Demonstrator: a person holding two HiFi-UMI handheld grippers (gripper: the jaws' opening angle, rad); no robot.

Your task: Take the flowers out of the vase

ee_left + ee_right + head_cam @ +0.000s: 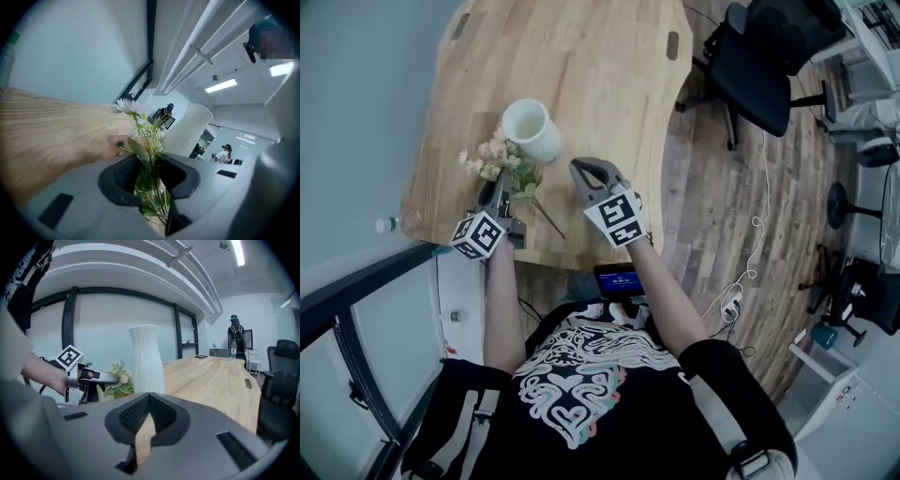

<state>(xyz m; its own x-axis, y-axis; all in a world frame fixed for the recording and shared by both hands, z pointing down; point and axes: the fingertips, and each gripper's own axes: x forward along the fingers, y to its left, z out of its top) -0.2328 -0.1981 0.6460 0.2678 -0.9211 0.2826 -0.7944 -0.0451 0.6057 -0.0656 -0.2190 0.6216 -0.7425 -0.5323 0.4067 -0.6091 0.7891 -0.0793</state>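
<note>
The white ribbed vase (531,130) stands upright near the front left of the wooden table (600,84). The bunch of pale flowers (497,161) hangs outside it, just left of the vase and low over the table, its green stems slanting toward the front edge. My left gripper (500,182) is shut on those stems. In the left gripper view the stems and leaves (140,129) fill the narrow gap of that gripper (150,161), with the vase (190,129) just behind. My right gripper (577,167) hovers right of the vase, shut and empty (149,399). It looks at the vase (146,359) and flowers (119,378).
A plastic bottle (394,225) lies at the table's left corner by the glass wall. Black office chairs (759,56) stand to the right on the wood floor, where a white cable (755,225) trails. A small screen (617,278) sits under the table's front edge. A person (236,341) stands far off.
</note>
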